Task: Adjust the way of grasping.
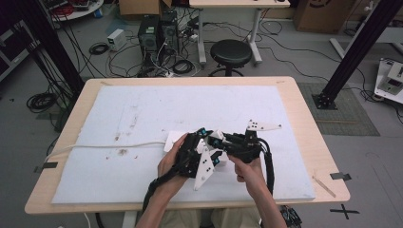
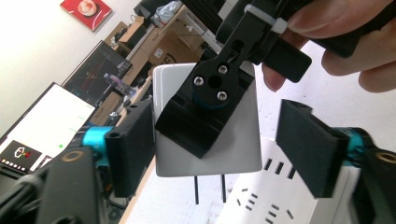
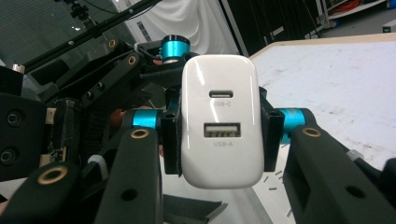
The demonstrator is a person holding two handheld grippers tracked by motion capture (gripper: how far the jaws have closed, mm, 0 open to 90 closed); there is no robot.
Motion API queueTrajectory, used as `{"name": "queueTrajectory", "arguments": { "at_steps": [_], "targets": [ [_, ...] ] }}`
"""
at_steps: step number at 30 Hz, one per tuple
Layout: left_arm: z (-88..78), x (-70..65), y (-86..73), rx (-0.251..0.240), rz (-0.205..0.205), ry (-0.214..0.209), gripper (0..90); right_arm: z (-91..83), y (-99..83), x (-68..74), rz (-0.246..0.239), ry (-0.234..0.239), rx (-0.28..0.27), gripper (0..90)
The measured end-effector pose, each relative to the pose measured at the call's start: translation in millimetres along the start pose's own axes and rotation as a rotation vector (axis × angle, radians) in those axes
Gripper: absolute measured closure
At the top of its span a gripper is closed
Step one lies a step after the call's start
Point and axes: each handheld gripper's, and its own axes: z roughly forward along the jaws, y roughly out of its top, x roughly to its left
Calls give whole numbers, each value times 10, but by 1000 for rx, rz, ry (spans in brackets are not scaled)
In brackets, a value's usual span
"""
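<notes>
Right gripper: jaws clamped flat on both sides of a white USB wall charger, held up off the table; face toward its camera shows a USB-C port above a USB-A port. Left gripper: jaws spread apart, pads clear of the charger's sides though the charger sits between them, its two prongs pointing down. Below the prongs lies a white power strip with socket slots, nothing plugged in. High view: both hands meet near the table's front edge over a white mat; the strip's white cable runs left off the mat.
</notes>
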Motion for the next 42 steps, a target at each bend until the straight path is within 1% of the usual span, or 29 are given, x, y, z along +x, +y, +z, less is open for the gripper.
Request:
{"name": "queueTrajectory", "arguments": {
  "at_steps": [1, 2, 3, 4, 5, 6, 7, 9, 10, 11, 12, 14, 16, 18, 19, 20, 21, 23, 26, 29, 30, 31, 33, 37, 40, 41, 42],
  "targets": [
    [-3, 3, -1, 2, 1, 6, 266, -3, 0, -1, -3, -4, -1, 629],
    [-9, 10, -3, -2, -11, -2, 252, -4, 0, -1, -3, -4, 0, 629],
    [-9, 10, -3, -2, -11, -2, 243, -4, 0, -1, -3, -4, 0, 629],
    [-17, 16, -3, -6, -18, 9, 243, -5, -1, -2, -4, -4, 1, 629],
    [-22, 30, -2, -10, -15, 2, 234, -4, -1, 0, -4, -3, 4, 629],
    [-26, 30, -1, -9, -15, 10, 233, -4, -2, 0, -4, -4, 4, 629],
    [-31, 35, -3, -11, -22, 6, 232, -5, -2, 1, -4, -6, 4, 629],
    [-44, 47, -4, -14, -32, 14, 231, -6, -2, 0, -6, -7, -1, 629],
    [-52, 57, -8, -20, -38, 11, 229, -7, -2, -1, -7, -7, -1, 629],
    [-63, 66, -9, -20, -48, 16, 228, -11, -2, 0, -6, -9, 0, 629],
    [-74, 76, -13, -25, -62, 13, 229, -17, -3, 2, -4, -11, 0, 629],
    [-95, 108, -26, -28, -100, 6, 229, -27, -4, 3, -5, -14, -1, 629],
    [-115, 152, -50, -33, -156, -7, 228, -41, -6, -1, -8, -18, -5, 629],
    [-147, 196, -77, -50, -215, -12, 221, -58, -11, -8, -8, -22, -11, 629],
    [-147, 196, -77, -50, -215, -12, 221, -58, -11, -8, -8, -22, -11, 629],
    [-187, 237, -102, -66, -264, -5, 221, -69, -14, -12, -6, -27, -11, 629],
    [-209, 252, -107, -73, -282, -3, 220, -94, -24, -18, -8, -39, -15, 629],
    [-250, 272, -113, -87, -305, -6, 217, -116, -30, -33, -3, -47, -19, 629],
    [-316, 291, -119, -86, -313, -18, 217, -142, -27, -54, 0, -59, -33, 629],
    [-378, 317, -143, -87, -343, -37, 217, -173, -10, -70, -9, -74, -37, 629],
    [-378, 317, -143, -87, -343, -37, 217, -173, -10, -70, -9, -74, -37, 629],
    [-422, 346, -170, -84, -372, -51, 217, -183, -5, -76, -16, -76, -40, 629],
    [-455, 374, -195, -81, -394, -53, 217, -222, 4, -84, -27, -97, -39, 629],
    [-550, 464, -274, -92, -534, -61, 217, -297, 6, -93, -22, -108, -48, 629],
    [-550, 464, -274, -92, -534, -61, 216, -313, 6, -99, -24, -106, -55, 629],
    [-639, 550, -373, -74, -596, -63, 216, -313, 6, -99, -24, -106, -55, 629],
    [-686, 586, -443, -59, -626, -61, 217, -401, 7, -118, -29, -128, -57, 629]
  ]
}}
